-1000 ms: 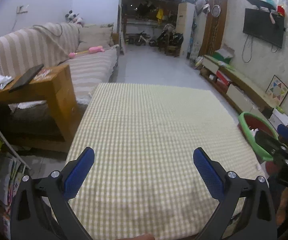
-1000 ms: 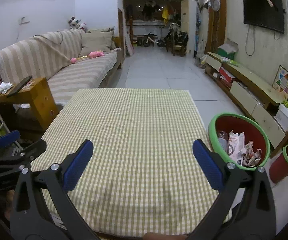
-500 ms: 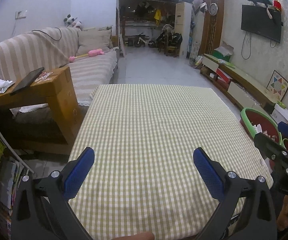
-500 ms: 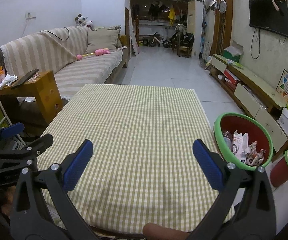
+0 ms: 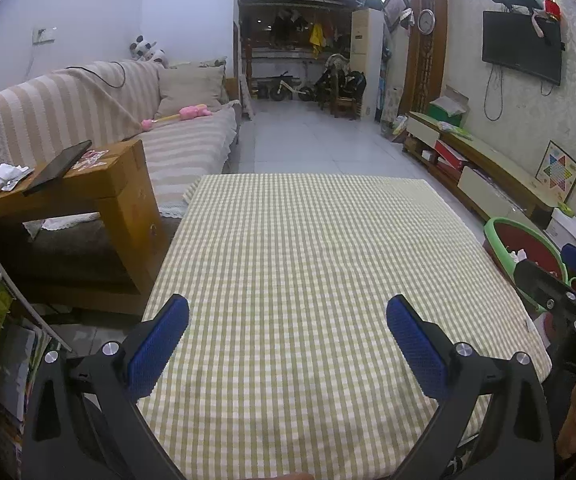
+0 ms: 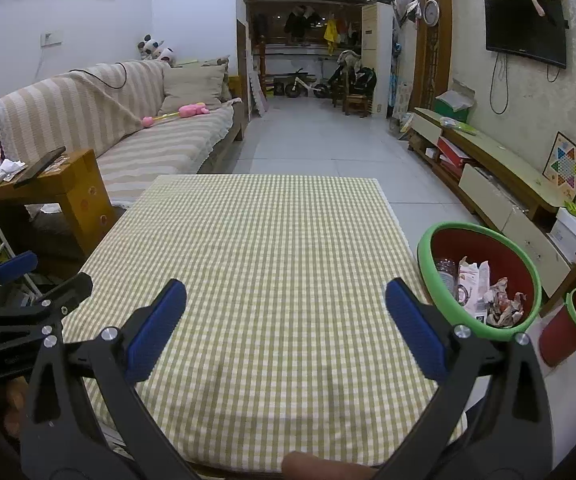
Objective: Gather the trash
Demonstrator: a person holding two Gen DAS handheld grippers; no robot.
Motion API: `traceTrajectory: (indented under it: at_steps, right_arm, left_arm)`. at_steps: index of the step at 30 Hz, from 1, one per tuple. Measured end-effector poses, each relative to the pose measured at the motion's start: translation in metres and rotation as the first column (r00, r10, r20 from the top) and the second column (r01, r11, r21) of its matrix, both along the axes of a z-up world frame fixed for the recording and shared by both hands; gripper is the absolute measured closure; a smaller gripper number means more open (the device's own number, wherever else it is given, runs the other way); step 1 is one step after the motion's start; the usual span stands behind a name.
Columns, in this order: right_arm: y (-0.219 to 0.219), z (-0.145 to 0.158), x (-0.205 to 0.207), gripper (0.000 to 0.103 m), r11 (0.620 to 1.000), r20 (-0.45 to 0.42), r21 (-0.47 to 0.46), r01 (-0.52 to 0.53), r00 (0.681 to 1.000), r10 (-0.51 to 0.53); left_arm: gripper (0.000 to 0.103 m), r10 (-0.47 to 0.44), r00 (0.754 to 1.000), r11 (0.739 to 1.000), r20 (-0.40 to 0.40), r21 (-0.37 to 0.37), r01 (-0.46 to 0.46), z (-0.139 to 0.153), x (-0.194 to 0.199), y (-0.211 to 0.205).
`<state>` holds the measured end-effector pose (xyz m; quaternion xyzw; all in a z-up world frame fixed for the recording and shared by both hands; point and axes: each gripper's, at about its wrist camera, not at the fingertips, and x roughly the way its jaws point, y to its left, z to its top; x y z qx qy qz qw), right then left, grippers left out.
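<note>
A red bin with a green rim (image 6: pixel 483 276) stands on the floor right of the table; inside lie crumpled wrappers and a packet (image 6: pixel 487 292). The same bin (image 5: pixel 523 244) shows at the right edge of the left wrist view. My left gripper (image 5: pixel 286 344) is open over the near part of the green-checked tablecloth (image 5: pixel 307 260), nothing between its blue pads. My right gripper (image 6: pixel 286 332) is open too, over the same tablecloth (image 6: pixel 264 248), empty. Each gripper shows in the other's view: the right one (image 5: pixel 571 292) and the left one (image 6: pixel 20 288). I see no trash on the cloth.
A wooden side table (image 5: pixel 88 196) with a tablet and tissue stands at the left, a striped sofa (image 6: pixel 136 128) behind it. A smaller red bin (image 6: pixel 571 328) sits right of the big one. A low TV cabinet (image 6: pixel 499 172) lines the right wall.
Both grippers have drawn back and lifted slightly, so more of the table's far edge and the bin show. Both stay open and empty.
</note>
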<state>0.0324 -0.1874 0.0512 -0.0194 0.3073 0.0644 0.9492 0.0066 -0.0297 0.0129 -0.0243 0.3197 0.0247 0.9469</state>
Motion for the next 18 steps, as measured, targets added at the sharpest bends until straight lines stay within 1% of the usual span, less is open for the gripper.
traceTrajectory:
  at_steps: [12,18]
  right_arm:
    - [-0.0031,0.0018,-0.0001,0.005,1.000,0.013,0.005,0.013,1.000,-0.013]
    - [-0.0028,0.0027,0.0008,0.005,1.000,0.014,0.003,0.015,1.000,-0.015]
  left_arm:
    - [0.008,0.023,1.000,1.000,0.003,0.001,-0.023,-0.0011,-0.0017,0.0047]
    - [0.008,0.019,1.000,1.000,0.004,0.001,-0.019,-0.0014,-0.0021,0.0039]
